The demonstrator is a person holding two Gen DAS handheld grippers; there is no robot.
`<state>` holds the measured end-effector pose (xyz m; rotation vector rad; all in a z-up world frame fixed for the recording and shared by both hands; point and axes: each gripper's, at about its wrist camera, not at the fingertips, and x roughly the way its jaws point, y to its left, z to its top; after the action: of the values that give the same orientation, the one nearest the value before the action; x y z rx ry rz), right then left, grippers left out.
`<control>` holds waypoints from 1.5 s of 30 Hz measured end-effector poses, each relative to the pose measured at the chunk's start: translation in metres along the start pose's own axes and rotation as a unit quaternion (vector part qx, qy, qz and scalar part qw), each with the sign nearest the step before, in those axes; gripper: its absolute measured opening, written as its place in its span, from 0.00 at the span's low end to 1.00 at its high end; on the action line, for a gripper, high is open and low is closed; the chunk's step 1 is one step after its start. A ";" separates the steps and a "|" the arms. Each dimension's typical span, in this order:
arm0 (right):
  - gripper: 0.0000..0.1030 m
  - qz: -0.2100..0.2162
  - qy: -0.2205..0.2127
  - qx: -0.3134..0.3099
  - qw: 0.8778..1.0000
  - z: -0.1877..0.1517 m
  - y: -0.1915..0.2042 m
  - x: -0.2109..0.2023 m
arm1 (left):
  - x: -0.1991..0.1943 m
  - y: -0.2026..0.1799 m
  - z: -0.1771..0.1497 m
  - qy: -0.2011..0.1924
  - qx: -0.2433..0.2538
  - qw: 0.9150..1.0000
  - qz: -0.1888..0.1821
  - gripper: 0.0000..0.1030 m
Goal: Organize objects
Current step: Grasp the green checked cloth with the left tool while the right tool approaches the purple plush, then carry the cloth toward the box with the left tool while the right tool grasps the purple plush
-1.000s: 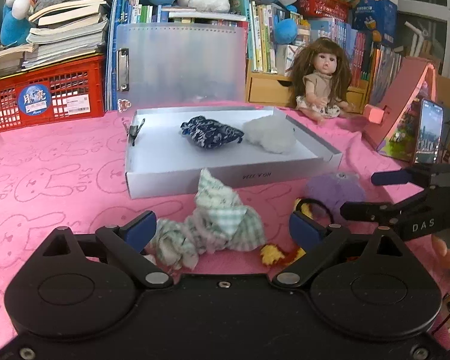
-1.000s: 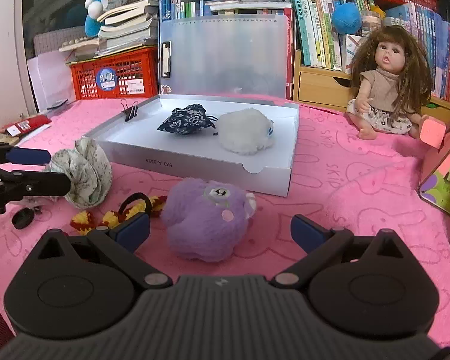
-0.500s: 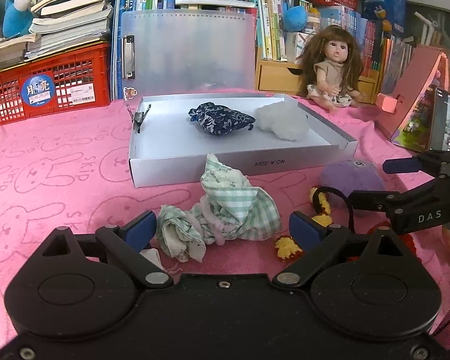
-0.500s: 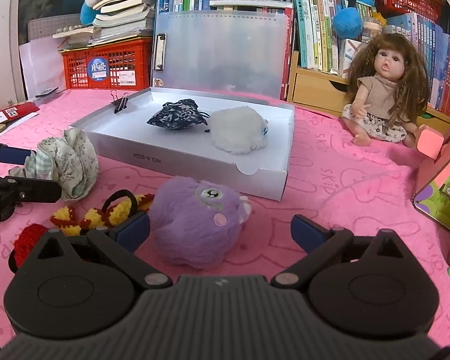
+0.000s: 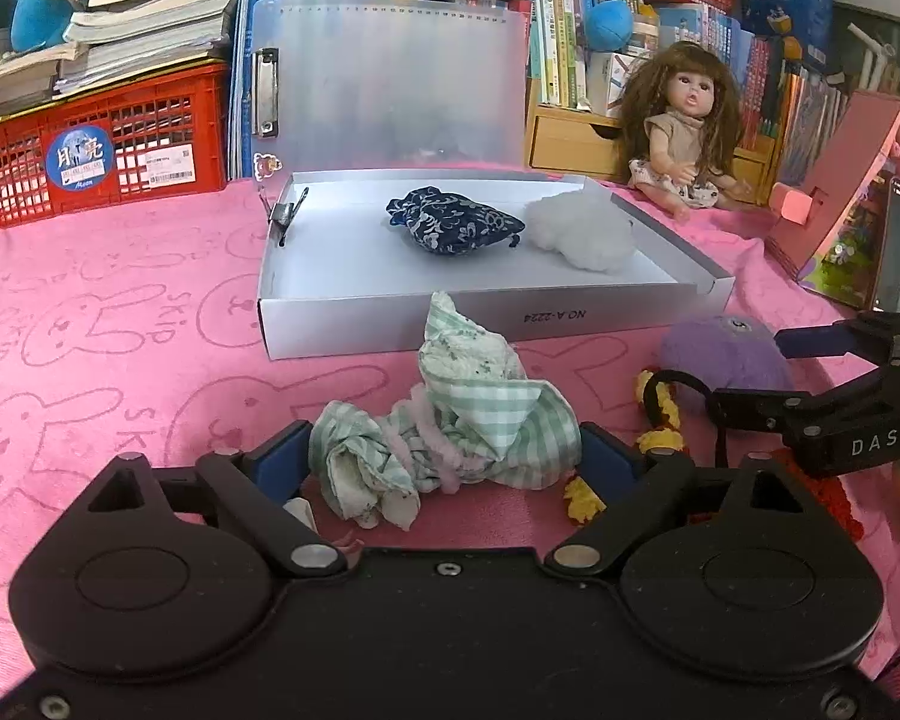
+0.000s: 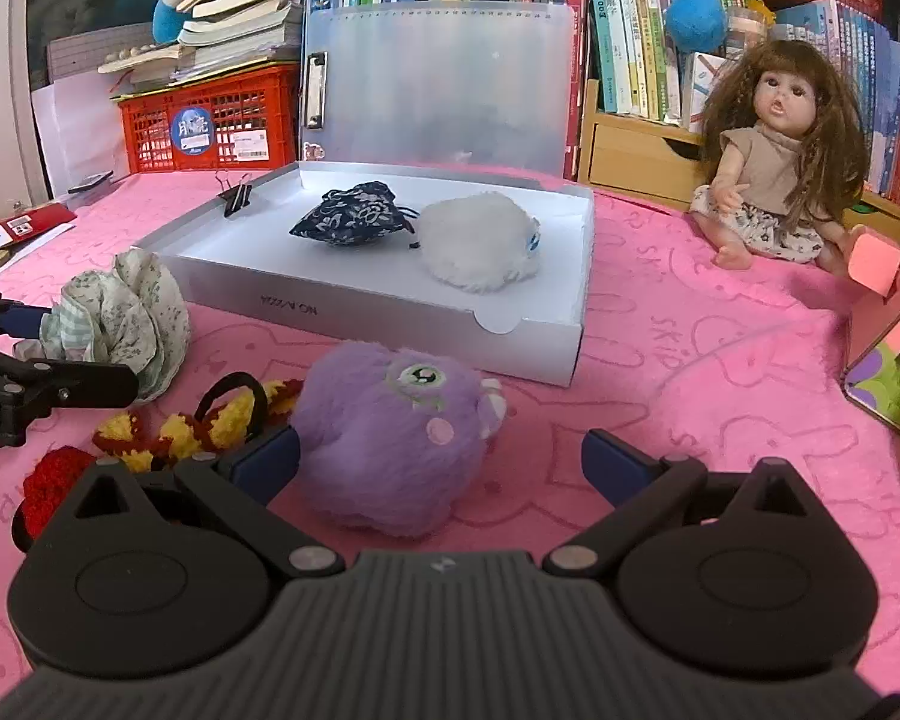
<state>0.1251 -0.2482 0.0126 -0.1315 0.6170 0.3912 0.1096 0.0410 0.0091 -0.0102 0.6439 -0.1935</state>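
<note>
Partly, checked cloth [image 5: 450, 432] hides left tongs' [image 5: 444, 462] closing pads.

You had a crumpled green-checked cloth bundle [image 5: 450, 438] lying on the pink tablecloth just in front of the shallow white box [image 5: 390, 324]. Inside that open box, a dark blue floral pouch [image 5: 453, 228] lay on its side, touching a fluffy white plush [image 5: 582, 234] to its right. A round purple plush [image 6: 390, 426] with one eye showing sat on the cloth near the box's front corner, and beside it lay a red-and-yellow knitted piece with a black loop [image 6: 210, 420].
</note>
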 end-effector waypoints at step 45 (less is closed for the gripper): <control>0.56 0.017 -0.034 0.098 0.994 0.041 -0.024 -0.005 | 0.026 -0.005 0.071 -0.034 -0.039 0.998 -0.030 0.48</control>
<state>0.1531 -0.2623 0.0485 0.0794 0.5882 0.3638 0.1710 0.0274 0.0510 -0.1099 0.5823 -0.2244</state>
